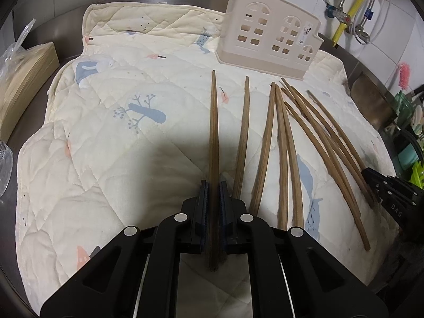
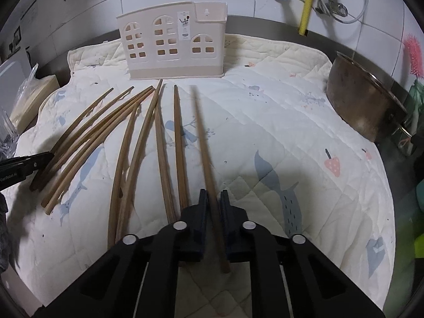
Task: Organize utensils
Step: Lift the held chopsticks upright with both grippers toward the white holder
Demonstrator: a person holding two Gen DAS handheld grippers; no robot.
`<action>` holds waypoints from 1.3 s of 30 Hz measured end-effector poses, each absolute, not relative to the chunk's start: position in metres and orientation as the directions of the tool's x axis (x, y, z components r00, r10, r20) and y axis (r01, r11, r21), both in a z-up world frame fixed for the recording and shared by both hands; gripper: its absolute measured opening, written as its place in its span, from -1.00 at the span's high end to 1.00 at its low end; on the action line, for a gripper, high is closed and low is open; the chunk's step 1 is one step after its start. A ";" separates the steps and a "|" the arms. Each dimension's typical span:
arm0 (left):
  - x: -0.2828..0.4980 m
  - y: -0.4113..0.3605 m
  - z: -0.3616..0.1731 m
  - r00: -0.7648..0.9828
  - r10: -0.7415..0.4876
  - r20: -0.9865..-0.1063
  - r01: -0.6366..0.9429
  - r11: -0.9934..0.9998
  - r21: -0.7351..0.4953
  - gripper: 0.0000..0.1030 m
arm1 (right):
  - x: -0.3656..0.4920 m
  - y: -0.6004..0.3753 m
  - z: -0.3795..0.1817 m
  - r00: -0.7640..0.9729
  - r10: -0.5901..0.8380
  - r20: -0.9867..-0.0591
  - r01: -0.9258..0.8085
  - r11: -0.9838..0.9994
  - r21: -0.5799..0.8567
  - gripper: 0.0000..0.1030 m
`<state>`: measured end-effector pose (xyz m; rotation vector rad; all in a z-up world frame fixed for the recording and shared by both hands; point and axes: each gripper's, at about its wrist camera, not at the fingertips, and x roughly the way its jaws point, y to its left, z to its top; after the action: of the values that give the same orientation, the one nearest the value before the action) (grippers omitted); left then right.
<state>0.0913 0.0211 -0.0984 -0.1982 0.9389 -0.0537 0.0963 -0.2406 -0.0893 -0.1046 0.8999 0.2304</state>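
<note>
Broadly, my two cameras look down on a cream quilted mat printed with blue whales and pink berries (image 1: 111, 122) (image 2: 291, 137), which fills most of both frames over a steel counter. At the upper middle of the right wrist view, and upper right of the left wrist view, stands the beige plastic utensil holder with house-window cutouts (image 2: 172, 45) (image 1: 267, 34), upright on the mat's far edge. A tarnished metal pot (image 2: 363, 98) sits at the right edge of the right wrist view. Loose brown wooden chopsticks (image 1: 296, 137) (image 2: 106, 137) lie fanned on the mat in front of the holder, tips toward it. My left gripper (image 1: 213, 185) is clenched on a single brown chopstick (image 1: 213, 122) that runs up the centre of its frame. My right gripper (image 2: 213, 194) is likewise clamped on one blurred brown chopstick (image 2: 204, 143), which angles up left toward the holder; its jaws have closed tight on the stick.
</note>
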 end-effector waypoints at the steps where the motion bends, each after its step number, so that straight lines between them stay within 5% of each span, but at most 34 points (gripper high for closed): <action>1: 0.091 0.022 -0.099 0.592 -0.135 -0.795 -0.041 0.980 -0.197 0.86 | 0.096 -0.240 -0.089 0.598 0.151 -0.787 -0.243 0.970 0.001 0.86; 24: 0.062 0.031 -0.036 0.651 -0.142 -0.746 0.047 0.988 -0.148 0.87 | 0.079 -0.225 0.012 0.752 0.237 -0.615 -0.289 0.957 0.015 0.87; 39: 0.065 0.037 -0.009 0.719 -0.130 -0.683 0.046 0.989 -0.139 0.87 | 0.088 -0.225 0.019 0.748 0.261 -0.610 -0.296 0.954 0.046 0.87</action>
<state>0.0654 0.0367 -0.0092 -0.1153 0.7623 -0.0976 0.0881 -0.2246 0.0190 -0.0551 0.6586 0.3050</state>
